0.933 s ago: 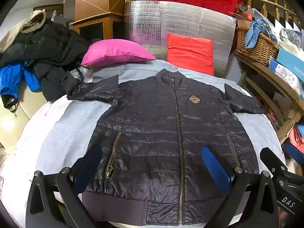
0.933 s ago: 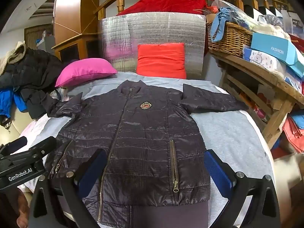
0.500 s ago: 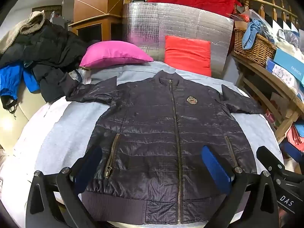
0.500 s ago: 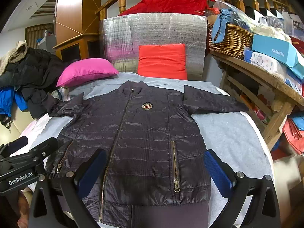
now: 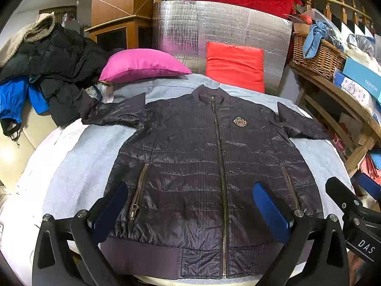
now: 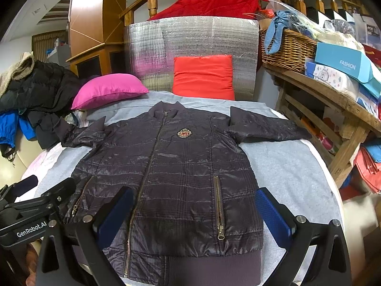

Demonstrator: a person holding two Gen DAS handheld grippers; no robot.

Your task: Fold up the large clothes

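Note:
A dark quilted jacket point(image 5: 202, 166) lies flat, front up and zipped, on a grey cloth point(image 5: 78, 166), with both sleeves spread out sideways. It also shows in the right wrist view point(image 6: 171, 174). My left gripper point(image 5: 190, 212) is open and empty, hovering above the jacket's hem. My right gripper point(image 6: 194, 214) is open and empty, also above the hem, to the right of the left one. The right gripper's body shows at the lower right of the left wrist view point(image 5: 352, 217).
A pink pillow point(image 5: 142, 65) and a red pillow point(image 5: 235, 65) lie at the far end before a silver foil panel point(image 5: 221, 33). Dark and blue coats point(image 5: 47, 71) pile up at left. A wooden shelf point(image 6: 333, 100) with a wicker basket point(image 6: 285, 47) and boxes stands right.
Both grippers have drifted slightly, so the jacket sits a little differently in each view. The jacket itself has not moved and both grippers stay open.

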